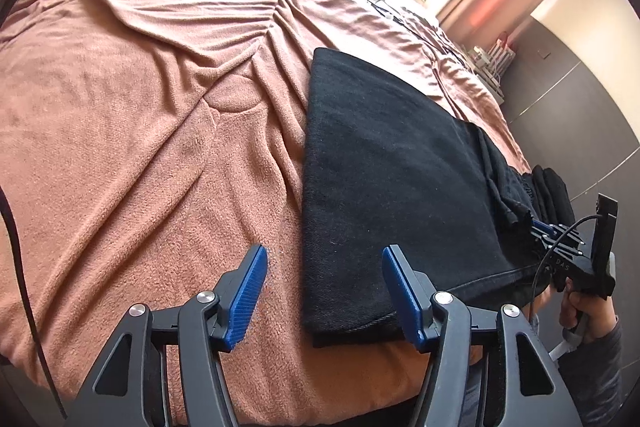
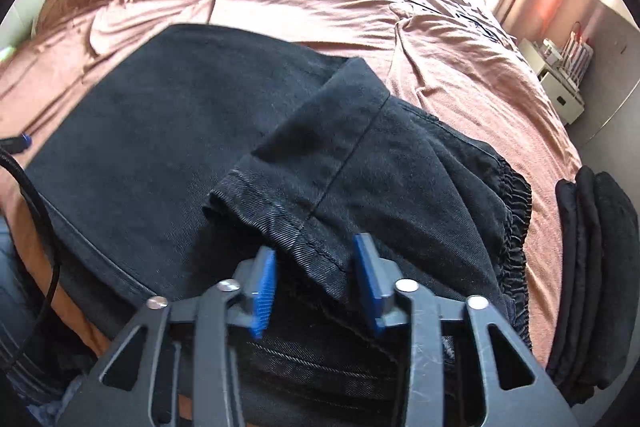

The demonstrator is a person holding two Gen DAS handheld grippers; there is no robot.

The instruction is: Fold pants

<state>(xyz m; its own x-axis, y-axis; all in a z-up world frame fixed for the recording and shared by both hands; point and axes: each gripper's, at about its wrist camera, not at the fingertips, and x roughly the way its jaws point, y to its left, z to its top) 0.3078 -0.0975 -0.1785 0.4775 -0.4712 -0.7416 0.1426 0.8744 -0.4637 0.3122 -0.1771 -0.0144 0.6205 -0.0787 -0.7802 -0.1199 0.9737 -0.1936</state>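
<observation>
Black pants (image 1: pixel 384 163) folded flat on bed, over brown blanket (image 1: pixel 140 99), near bed's front edge. Left tongs (image 1: pixel 324 293) spread wide, released, hovering at folded edge, 6 o'clock in left view. Right tongs (image 2: pixel 316 281) parted around hem of pant leg (image 2: pixel 304 183), pads not touching cloth. Stack of dark folded cloth (image 2: pixel 592 267) at 3 o'clock.

Pants (image 1: pixel 392 163) on blanket (image 1: pixel 140 99) — folded stack (image 2: pixel 592 267) right.
</observation>
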